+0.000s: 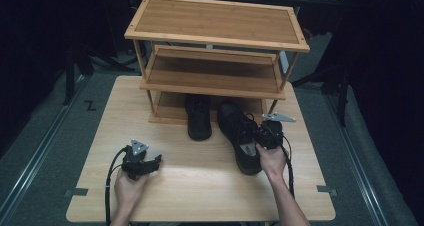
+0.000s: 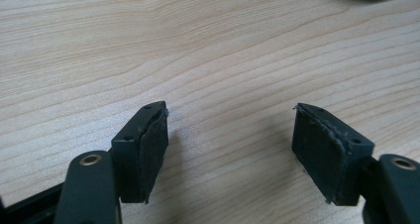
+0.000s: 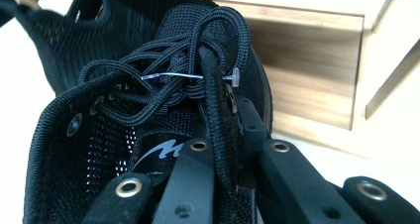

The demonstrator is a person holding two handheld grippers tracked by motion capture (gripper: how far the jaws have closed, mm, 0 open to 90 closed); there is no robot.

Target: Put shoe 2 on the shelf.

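Black mesh shoe (image 3: 124, 135) — knotted laces, silver tongue logo.

Three-tier wooden shoe rack (image 1: 215, 33) standing at the far edge of the light wooden table (image 1: 200, 186); second black shoe (image 1: 199, 117) partly under its lowest shelf.

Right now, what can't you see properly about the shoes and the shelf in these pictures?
- Far shoe, high view: its toe sits under the shelf rack, hidden by the middle shelf.
- Held shoe, right gripper view: toe and sole cut off by the picture edges; the right gripper covers its collar.
- Bottom shelf, high view: mostly hidden in shadow.
- Logo inside the held shoe: too small to read.
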